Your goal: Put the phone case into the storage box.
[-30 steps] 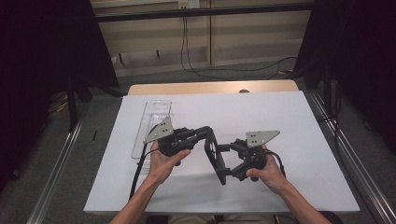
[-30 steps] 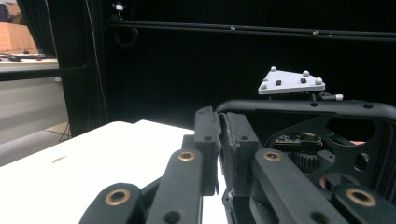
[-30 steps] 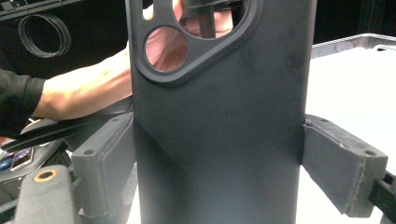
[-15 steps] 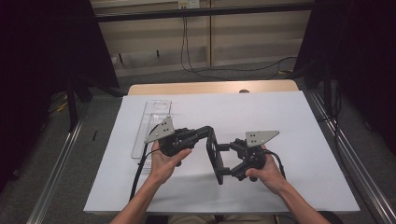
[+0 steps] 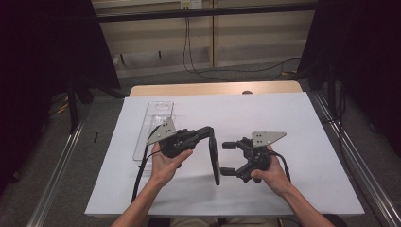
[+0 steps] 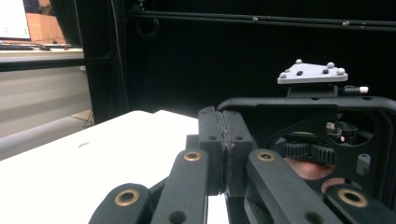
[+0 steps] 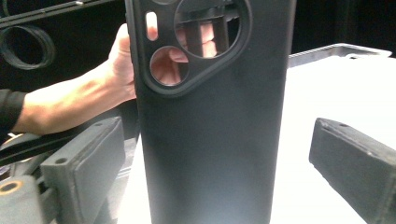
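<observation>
phone case [image 5: 215, 156] between right gripper's [image 5: 229, 158] spread jaws

We're in a lab-style recording bay: black curtains [image 5: 42, 71] hang on both sides, a dark metal frame [image 5: 203, 12] runs overhead, and cables [image 5: 198, 56] trail down a plain panelled wall. The table [image 5: 283, 113] is covered in a bare white sheet, metal rails [image 5: 56, 184] flank it on grey carpet, and a monitor [image 6: 11, 18] glows off to one side
</observation>
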The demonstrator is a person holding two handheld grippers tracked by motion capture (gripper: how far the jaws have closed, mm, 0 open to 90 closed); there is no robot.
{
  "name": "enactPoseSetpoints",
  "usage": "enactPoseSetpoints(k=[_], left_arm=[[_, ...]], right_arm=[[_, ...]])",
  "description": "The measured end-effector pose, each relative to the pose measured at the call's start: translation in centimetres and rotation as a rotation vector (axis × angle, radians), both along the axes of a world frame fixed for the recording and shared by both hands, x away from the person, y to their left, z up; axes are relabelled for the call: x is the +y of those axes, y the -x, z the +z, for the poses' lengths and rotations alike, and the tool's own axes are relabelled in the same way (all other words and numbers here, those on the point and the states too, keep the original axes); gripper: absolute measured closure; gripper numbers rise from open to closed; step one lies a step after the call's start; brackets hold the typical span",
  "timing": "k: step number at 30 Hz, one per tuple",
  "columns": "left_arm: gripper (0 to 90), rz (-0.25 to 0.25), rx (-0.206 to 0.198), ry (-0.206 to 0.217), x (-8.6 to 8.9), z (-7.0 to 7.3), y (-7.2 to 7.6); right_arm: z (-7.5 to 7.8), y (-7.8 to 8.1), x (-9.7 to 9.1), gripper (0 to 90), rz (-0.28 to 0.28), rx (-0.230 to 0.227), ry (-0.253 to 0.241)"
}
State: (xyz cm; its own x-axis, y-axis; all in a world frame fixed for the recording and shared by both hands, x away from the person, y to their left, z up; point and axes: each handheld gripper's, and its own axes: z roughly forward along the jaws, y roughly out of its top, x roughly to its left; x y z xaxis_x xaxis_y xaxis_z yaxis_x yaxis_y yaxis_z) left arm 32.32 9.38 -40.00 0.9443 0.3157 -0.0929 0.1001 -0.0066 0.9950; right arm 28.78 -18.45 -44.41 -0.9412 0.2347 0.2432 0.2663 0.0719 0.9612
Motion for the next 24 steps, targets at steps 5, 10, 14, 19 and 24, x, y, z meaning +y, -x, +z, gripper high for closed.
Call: enactPoseSetpoints(k=[5,10,14,19,24], left_arm=[[88.5,0.038,0.012,-0.004,0.4,0.0,-0.1],[88.5,0.075,0.017,-0.012,0.9,0.2,-0.1],[88.5,0.092,0.017,-0.016,1.5,0.3,-0.2],[88.5,0.105,0.024,-0.036,2.0,0.5,-0.4],[88.5,0.154,0.027,-0.047,2.8,0.8,-0.6]], right_arm=[[0.2,0.0,-0.4,1.3,-0.050,-0.007,-0.002],[0.5,0.2,-0.9,1.2,-0.095,-0.010,-0.001],[0.8,0.5,-1.5,0.7,-0.153,-0.018,0.023],[0.9,1.0,-2.6,0.8,-0.248,-0.011,0.033],[0.7,2.0,-3.7,1.1,-0.335,-0.025,0.043]])
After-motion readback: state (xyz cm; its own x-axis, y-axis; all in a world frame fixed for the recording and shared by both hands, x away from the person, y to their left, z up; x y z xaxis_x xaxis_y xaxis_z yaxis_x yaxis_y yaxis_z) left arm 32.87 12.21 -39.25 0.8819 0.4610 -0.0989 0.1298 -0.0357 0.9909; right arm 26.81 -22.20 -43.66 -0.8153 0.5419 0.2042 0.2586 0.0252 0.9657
